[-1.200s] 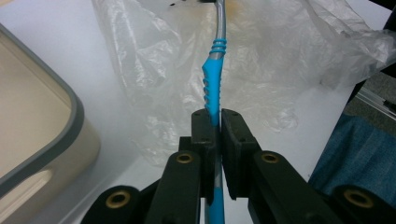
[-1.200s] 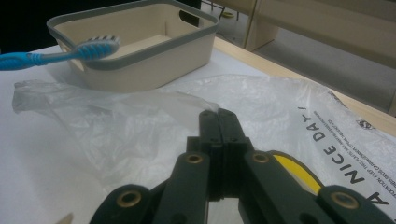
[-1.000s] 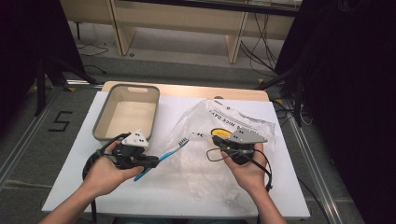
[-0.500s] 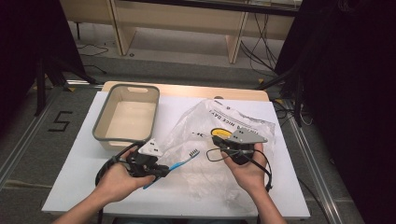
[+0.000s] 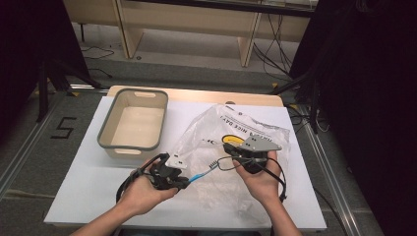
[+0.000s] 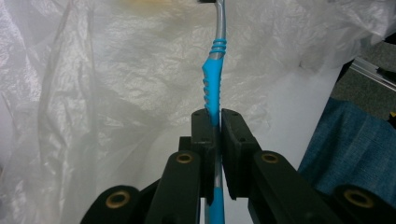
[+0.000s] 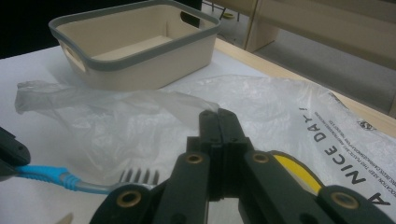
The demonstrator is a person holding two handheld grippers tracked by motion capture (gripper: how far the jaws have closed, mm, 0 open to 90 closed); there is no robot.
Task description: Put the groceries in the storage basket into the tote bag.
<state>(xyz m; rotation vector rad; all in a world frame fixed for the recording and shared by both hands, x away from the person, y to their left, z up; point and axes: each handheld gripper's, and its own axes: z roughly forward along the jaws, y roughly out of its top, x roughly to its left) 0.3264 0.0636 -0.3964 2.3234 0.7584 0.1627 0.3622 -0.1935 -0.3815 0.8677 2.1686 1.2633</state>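
Observation:
A toothbrush (image 5: 201, 174) with a blue grip and clear neck is pinched by its handle in my left gripper (image 5: 184, 181), jaws shut on it (image 6: 219, 119). In the left gripper view the toothbrush (image 6: 212, 88) points away over the crinkled clear plastic bag (image 6: 116, 93). Its bristle head (image 7: 137, 176) lies just below my right gripper (image 7: 217, 116), at the bag's mouth. My right gripper (image 5: 227, 147) is shut on a flap of the plastic bag (image 5: 236, 128), lifting its edge. A yellow object (image 5: 228, 138) shows inside the bag.
A beige basket (image 5: 105, 132) with a grey rim stands empty at the back left of the white table (image 5: 83, 196). The bag spreads over the right half of the table. Cables trail from both grippers near the front edge.
My left hand has moved right and slightly down with the toothbrush, bringing its head to the bag's mouth by the right gripper. The right hand has stayed still.

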